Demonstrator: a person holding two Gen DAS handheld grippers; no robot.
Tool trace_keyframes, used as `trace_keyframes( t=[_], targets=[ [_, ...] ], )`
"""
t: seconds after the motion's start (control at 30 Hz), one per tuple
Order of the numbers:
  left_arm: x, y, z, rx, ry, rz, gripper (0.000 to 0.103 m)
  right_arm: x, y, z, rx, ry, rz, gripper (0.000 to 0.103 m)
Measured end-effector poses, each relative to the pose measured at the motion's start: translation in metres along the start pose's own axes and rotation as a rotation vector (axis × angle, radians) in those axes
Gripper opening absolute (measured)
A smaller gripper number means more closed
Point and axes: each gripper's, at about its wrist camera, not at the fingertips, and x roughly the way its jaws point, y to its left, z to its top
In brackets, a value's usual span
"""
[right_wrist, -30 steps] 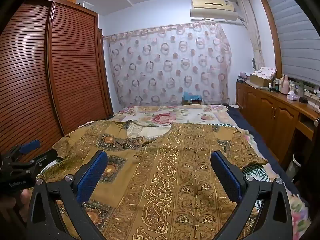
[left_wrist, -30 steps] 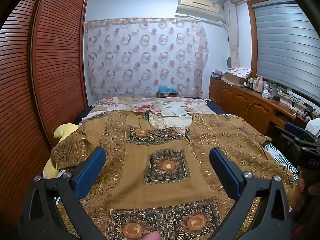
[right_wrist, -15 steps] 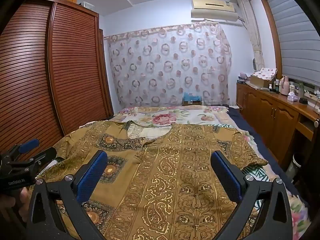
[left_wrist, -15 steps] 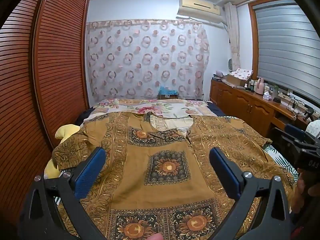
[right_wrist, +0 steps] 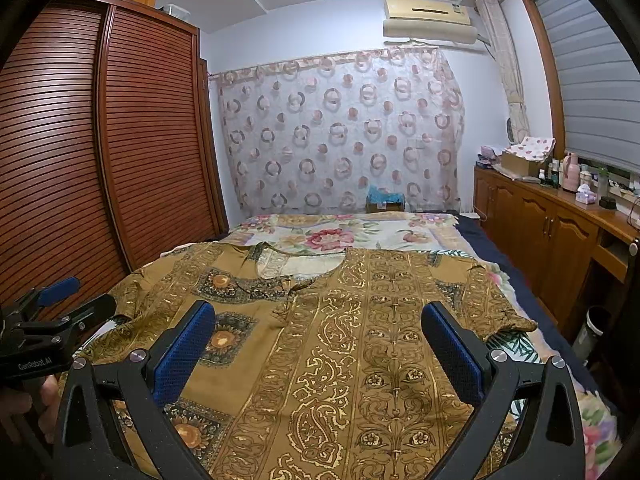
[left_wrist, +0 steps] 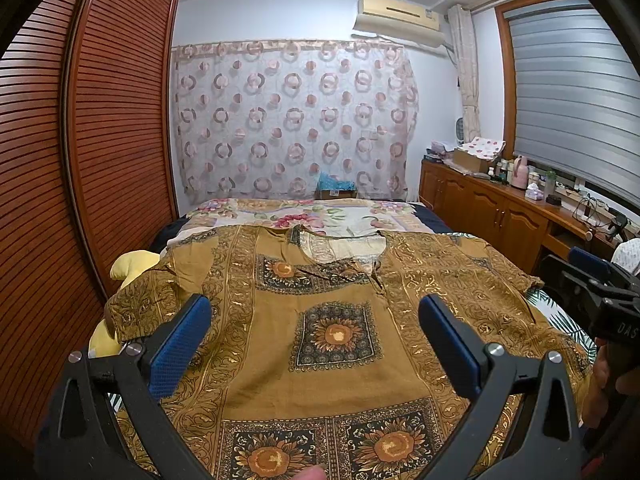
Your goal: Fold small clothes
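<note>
**Q:** Item one, the garment?

**A:** Ochre tunic [left_wrist: 320, 360], gold scrollwork and sunflower panels. I log it spread face-up on the bed [right_wrist: 340, 236], neckline toward the far curtain [left_wrist: 292, 120], short sleeves out to either side. My guess is it was laid flat so a sleeve can be folded in first; no fold is made yet.

**Q:** Left tool?

**A:** Left gripper [left_wrist: 316, 340], blue pads spread wide, nothing between them. I hold it above the hem end of the tunic, pointing along its length, not touching the cloth as far as I can tell.

**Q:** Right tool?

**A:** Right gripper [right_wrist: 318, 348], jaws likewise gaping and empty, over the right half of the tunic. The right sleeve [right_wrist: 500, 312] lies just beyond its right finger, which I read as the likely first pinch.

**Q:** Surroundings?

**A:** Yellow plush [left_wrist: 128, 268] tucked under the left sleeve [left_wrist: 148, 304]; louvred wardrobe [right_wrist: 120, 140] to the left; wooden sideboard [right_wrist: 540, 220] to the right, cluttered with bottles.

**Q:** Risk?

**A:** The plush lifts that left sleeve, so its fold may sit uneven.
</note>
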Motion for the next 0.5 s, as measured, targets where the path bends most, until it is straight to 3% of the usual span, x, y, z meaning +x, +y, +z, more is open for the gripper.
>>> trace_keyframes(
  t=[0.5],
  targets=[
    [-0.0013,-0.0025,0.0030,0.003,-0.005,0.002,0.103,0.0006,0.0000,0.0002,0.000,-0.003,-0.001,0.103]
  ],
)
